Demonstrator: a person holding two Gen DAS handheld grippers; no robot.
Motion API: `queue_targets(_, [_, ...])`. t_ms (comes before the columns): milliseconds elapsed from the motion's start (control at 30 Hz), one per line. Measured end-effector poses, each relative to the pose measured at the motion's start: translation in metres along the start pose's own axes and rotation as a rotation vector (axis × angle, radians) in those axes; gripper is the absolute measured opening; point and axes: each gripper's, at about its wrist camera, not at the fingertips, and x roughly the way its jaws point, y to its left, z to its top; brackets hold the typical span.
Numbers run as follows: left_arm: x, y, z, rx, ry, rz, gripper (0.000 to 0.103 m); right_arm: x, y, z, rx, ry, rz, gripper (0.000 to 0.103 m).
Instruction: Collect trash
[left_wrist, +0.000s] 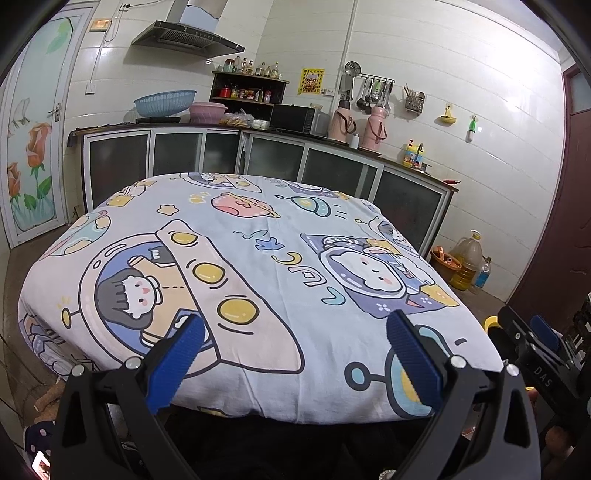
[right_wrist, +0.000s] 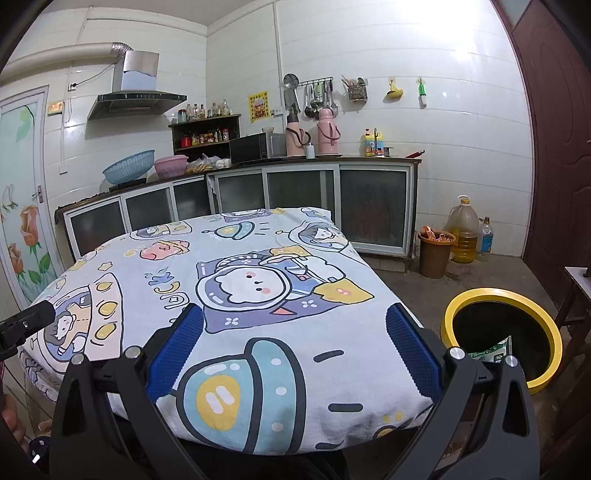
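you're in a white-tiled kitchen, facing a desk (left_wrist: 258, 266) covered by a pale cartoon cloth printed with astronauts and spaceships. behind it a run of glass-fronted cabinets (right_wrist: 303, 192) carries a microwave (right_wrist: 256, 147), two pink thermos flasks (right_wrist: 328, 131), a blue basket (right_wrist: 129, 167) and a pink basin (right_wrist: 170, 164), with a range hood (left_wrist: 188, 37) above and utensils hanging on a wall rail (right_wrist: 317, 94).

your left gripper (left_wrist: 295, 354) sits at the near edge of the desk with its blue-padded fingers spread wide and nothing between them. your right gripper (right_wrist: 295, 347) is held the same way over the near right corner of the cloth, fingers well apart and empty. in the left wrist view the right gripper shows at the right edge, and in the right wrist view the dark tip of the left one pokes in at the left edge.

the cloth in front of both grippers is bare. the trash bin (right_wrist: 502, 336), black inside with a yellow rim, stands on the floor just beside the desk's near right corner, close to your right gripper. inside it lies a green and white wrapper (right_wrist: 496, 352), partly hidden by the gripper's frame; it may be a snack packet, but the print is too small to read.

further back on the floor, against the wall, stand a brown bucket (right_wrist: 435, 254) with orange scraps in it, a large jug of yellow oil (right_wrist: 463, 230) and a small bottle (right_wrist: 484, 236) with a blue label. a dark red door (right_wrist: 554, 147) fills the right side.
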Motion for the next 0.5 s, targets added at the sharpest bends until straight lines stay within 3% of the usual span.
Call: queue_targets(500, [0.0030, 0.0007, -0.0029, -0.004, 0.018, 0.000, 0.095, 0.0015, 0.0006, -0.0022, -0.001, 0.006, -0.001, 0.095])
